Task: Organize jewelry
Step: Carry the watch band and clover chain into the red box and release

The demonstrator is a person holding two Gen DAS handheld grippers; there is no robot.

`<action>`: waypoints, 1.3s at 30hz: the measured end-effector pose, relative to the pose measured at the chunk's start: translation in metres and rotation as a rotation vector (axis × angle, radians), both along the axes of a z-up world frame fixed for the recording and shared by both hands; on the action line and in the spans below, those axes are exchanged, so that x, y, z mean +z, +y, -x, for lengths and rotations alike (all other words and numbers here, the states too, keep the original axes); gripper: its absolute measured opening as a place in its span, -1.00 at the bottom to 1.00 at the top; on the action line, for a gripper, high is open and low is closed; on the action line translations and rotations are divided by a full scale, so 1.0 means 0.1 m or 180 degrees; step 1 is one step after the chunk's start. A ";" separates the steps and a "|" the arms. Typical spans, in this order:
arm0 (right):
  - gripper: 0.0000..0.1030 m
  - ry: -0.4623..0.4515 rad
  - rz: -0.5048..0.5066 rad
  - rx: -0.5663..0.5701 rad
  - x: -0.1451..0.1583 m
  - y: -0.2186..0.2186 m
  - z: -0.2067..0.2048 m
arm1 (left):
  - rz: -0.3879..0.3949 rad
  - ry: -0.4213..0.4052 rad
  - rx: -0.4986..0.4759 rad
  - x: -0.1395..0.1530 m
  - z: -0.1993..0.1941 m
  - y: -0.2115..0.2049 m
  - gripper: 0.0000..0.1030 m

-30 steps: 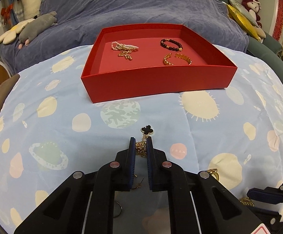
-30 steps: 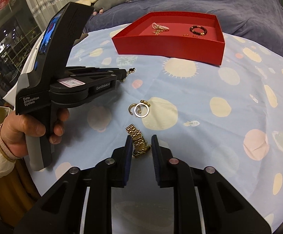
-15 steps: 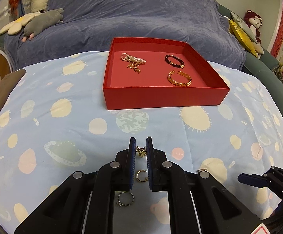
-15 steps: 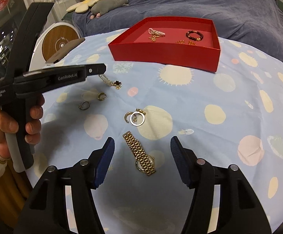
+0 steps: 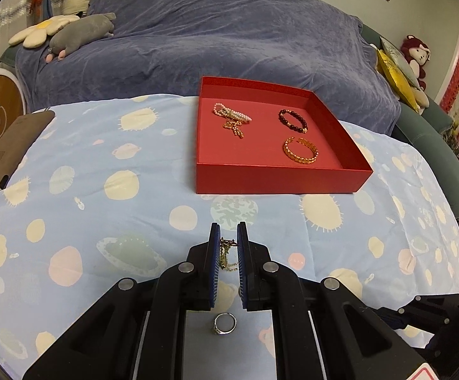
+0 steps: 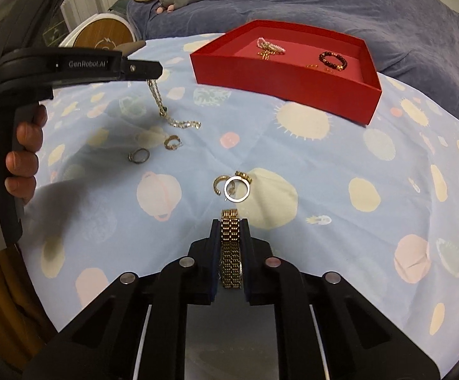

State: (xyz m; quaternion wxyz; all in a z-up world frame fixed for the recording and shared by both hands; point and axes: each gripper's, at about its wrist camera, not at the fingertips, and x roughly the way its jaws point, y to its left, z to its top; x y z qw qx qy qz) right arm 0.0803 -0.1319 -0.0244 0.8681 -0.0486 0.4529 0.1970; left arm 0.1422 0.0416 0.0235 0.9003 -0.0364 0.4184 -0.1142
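Two loads are hanging well short of the red tray (image 5: 280,179): my right claw (image 6: 231,232) is clenching the gold watch band (image 6: 231,250); my left claw (image 5: 228,237) is pinching a thin chain (image 6: 161,104), which is risking snagging or slipping.

The left gripper (image 5: 228,237) pinches a gold chain (image 5: 227,255) between its blue fingers (image 5: 215,247), facing the red tray (image 5: 280,186).

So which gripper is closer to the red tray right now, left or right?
Left. The left gripper, pinching a gold chain necklace, hangs ahead of the right one, toward the red tray. The right gripper, clamped on the gold link bracelet, sits farther back, behind the loose rings.
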 end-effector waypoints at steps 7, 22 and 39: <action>-0.79 -0.0335 -0.0196 -0.0230 0.56 -0.13 -0.31 | 0.0031 -0.0172 -0.0031 0.40 -0.12 -0.08 -0.85; -0.79 -0.0645 -0.0410 -0.0813 1.05 -0.40 -1.79 | 0.0025 -0.0302 0.0014 0.82 -1.26 -0.42 -0.84; -0.41 -0.0729 -0.0399 -0.1255 0.92 -0.67 -1.92 | 0.0027 -0.0155 0.0252 0.50 -1.45 -0.24 -0.04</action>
